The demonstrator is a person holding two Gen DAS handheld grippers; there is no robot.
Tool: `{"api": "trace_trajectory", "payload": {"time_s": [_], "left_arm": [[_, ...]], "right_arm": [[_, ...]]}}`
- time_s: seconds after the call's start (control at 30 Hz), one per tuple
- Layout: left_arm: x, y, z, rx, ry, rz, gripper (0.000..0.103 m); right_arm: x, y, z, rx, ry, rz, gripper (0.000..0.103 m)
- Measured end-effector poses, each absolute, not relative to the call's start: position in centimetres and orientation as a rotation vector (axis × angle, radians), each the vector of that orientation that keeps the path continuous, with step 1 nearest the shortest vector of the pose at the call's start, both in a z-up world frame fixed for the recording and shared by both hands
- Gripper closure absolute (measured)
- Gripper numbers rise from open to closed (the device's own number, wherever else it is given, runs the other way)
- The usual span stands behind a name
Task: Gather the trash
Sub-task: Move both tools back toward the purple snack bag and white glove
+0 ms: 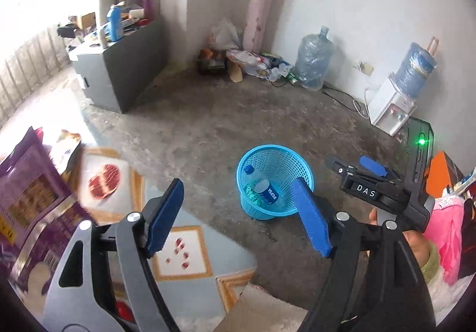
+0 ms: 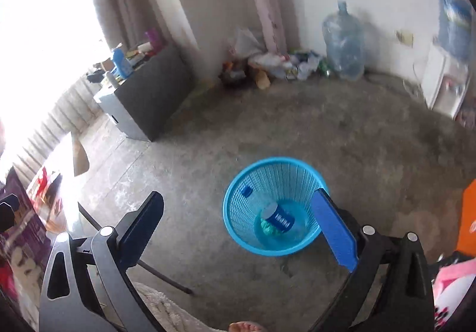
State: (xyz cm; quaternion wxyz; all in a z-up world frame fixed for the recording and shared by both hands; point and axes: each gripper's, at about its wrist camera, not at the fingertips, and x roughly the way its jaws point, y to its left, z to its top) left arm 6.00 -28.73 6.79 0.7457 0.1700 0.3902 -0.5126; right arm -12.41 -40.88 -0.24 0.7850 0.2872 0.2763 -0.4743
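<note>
My left gripper (image 1: 238, 214) and right gripper (image 2: 238, 231) stood wide, empty. The Pepsi bottle (image 1: 261, 187) lay tilted in the blue basket (image 1: 300, 159), cap toward ten o'clock.

Daylight floods from window (image 2: 44, 43) at left, blown out white in both views. Floor (image 1: 223, 124) evenly lit, shadows soft. Strong fisheye bend, dark vignette at corners. Right view motion-blurred, worst at right edge; purple packet (image 1: 32, 198) smeared in left view.
</note>
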Motion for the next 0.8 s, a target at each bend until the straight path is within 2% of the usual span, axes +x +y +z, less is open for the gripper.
{"api": "trace_trajectory", "payload": {"time_s": [0.07,0.13,0.33,0.47,0.6,0.8], "left_arm": [[7.0,-25.0,7.6,0.322,0.854,-1.074,0.028],[7.8,-20.9,8.2,0.254,0.841,-1.002,0.018],[10.0,-8.8,9.1,0.115,0.768,-0.702,0.009],[11.6,-1.4,9.2,0.026,0.782,-0.544,0.009],[12.4,4.4,8.7,-0.085,0.778,-0.45,0.009],[13.3,7.2,6.4,-0.159,0.787,-0.45,0.009]], "right_arm": [[-10.8,-38.8,1.8,0.492,0.604,-1.005,0.006],[-9.2,-36.7,3.1,0.407,0.604,-0.958,0.006],[-4.4,-30.7,5.6,0.189,0.63,-0.828,0.006],[-2.0,-27.9,7.5,0.147,0.582,-0.694,0.006],[-0.2,-25.4,9.1,0.237,0.473,-0.474,0.006],[3.9,-22.6,7.7,0.33,0.513,-0.325,0.006]]}}
